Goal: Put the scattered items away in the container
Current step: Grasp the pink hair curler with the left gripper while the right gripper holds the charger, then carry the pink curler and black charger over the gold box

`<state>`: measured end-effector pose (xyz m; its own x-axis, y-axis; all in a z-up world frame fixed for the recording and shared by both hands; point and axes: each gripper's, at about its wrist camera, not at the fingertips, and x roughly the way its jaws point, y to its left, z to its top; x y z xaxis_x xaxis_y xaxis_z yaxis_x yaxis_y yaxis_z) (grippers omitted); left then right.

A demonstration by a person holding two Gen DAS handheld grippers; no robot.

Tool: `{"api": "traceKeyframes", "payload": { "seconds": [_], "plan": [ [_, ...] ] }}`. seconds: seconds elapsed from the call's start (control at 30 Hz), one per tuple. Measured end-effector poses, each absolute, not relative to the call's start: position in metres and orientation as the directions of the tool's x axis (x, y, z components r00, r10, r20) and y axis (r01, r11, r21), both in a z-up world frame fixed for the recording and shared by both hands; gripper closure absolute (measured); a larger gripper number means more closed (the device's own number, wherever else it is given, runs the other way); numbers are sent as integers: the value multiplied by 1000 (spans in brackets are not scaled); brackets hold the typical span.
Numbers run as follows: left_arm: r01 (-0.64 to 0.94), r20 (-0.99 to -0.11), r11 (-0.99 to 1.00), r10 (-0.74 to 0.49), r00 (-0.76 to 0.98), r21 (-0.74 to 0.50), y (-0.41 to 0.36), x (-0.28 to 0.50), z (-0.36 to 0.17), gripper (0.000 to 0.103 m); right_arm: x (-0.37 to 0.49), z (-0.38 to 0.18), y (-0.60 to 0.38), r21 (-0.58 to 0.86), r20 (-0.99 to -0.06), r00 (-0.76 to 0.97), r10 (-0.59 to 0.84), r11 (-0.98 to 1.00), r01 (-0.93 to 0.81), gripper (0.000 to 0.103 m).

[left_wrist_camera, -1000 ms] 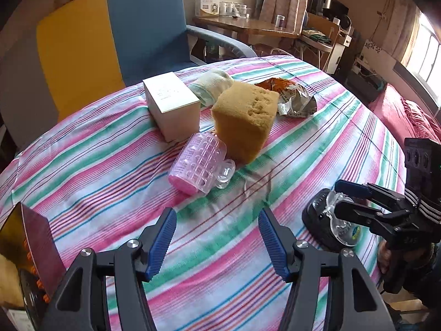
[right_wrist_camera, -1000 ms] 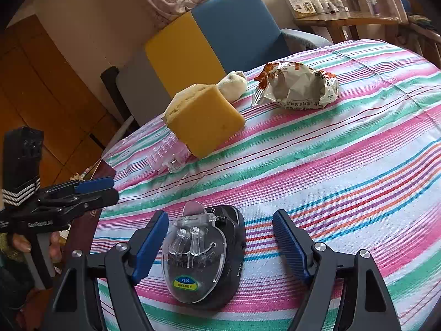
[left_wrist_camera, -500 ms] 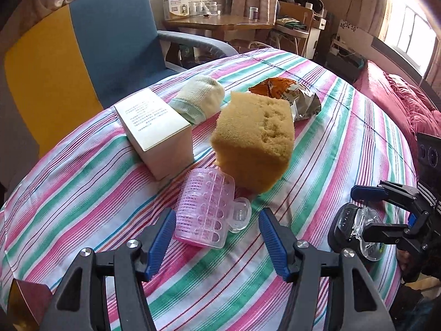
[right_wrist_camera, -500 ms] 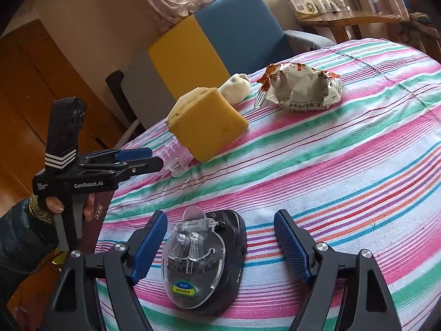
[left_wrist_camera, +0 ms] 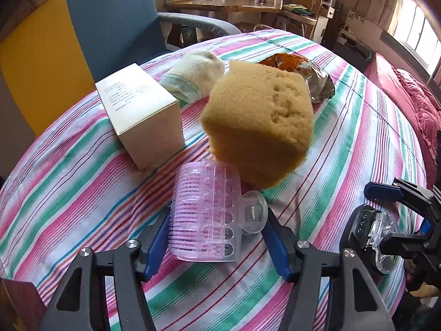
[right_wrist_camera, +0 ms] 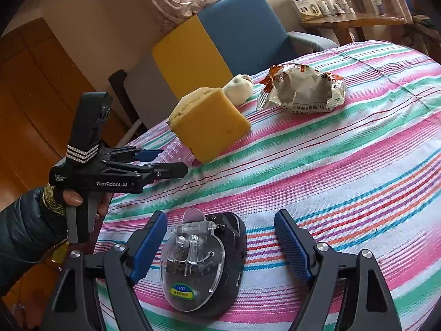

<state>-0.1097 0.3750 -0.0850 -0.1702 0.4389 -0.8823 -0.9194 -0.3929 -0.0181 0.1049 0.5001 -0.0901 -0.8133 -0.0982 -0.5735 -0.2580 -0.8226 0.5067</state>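
A pink hair roller point(left_wrist_camera: 206, 212) with a clear clip lies on the striped tablecloth point(left_wrist_camera: 358, 127). My left gripper point(left_wrist_camera: 217, 220) is open and straddles it, one blue pad at each side, neither seen pressing. From the right wrist view, the left gripper point(right_wrist_camera: 168, 161) points down at the table's left edge, held by a hand. A black charger point(right_wrist_camera: 204, 262) with a clear lid lies between the fingers of my open right gripper point(right_wrist_camera: 220, 220). The left pad is close to it and the right pad stands well off. The right gripper point(left_wrist_camera: 374, 218) also shows at the left wrist view's right edge.
Behind the roller stand a yellow sponge block point(left_wrist_camera: 259, 127), a cream box point(left_wrist_camera: 143, 113), a rolled sock point(left_wrist_camera: 195, 77) and a crumpled snack bag point(left_wrist_camera: 311, 74). A brown-red box corner point(left_wrist_camera: 19, 303) shows at the lower left. A blue and yellow armchair point(left_wrist_camera: 110, 27) stands beyond the table.
My left gripper has come forward and down, so the pink roller now lies between its fingers instead of ahead of them. The right gripper and the charger have stayed put.
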Motion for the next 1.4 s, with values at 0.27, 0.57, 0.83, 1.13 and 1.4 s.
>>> {"api": "traceKeyframes", "payload": {
  "seconds": [0.27,0.57,0.83,1.13,1.4],
  "plan": [
    [-844,-877,-530,441,-191,-83,332,-84,-81,40,104,-90,499,503,-576,-812,-96,-824,-259,21],
    [-799,-871,-601,410,-270,-35,274,-13,-81,40,101,-88,494,474,-595,-800,-81,-838,-268,21],
    [-738,-852,-672,419,-314,-58,229,22,-80,41,89,-82,468,277,-700,-714,38,-906,-320,16],
    [-707,-824,-703,444,-353,-75,214,38,-85,41,105,-78,433,261,-718,-695,50,-906,-334,11],
    [-705,-804,-699,484,-346,-117,208,38,-87,36,105,-77,429,212,-735,-668,115,-898,-387,23]
  ]
}}
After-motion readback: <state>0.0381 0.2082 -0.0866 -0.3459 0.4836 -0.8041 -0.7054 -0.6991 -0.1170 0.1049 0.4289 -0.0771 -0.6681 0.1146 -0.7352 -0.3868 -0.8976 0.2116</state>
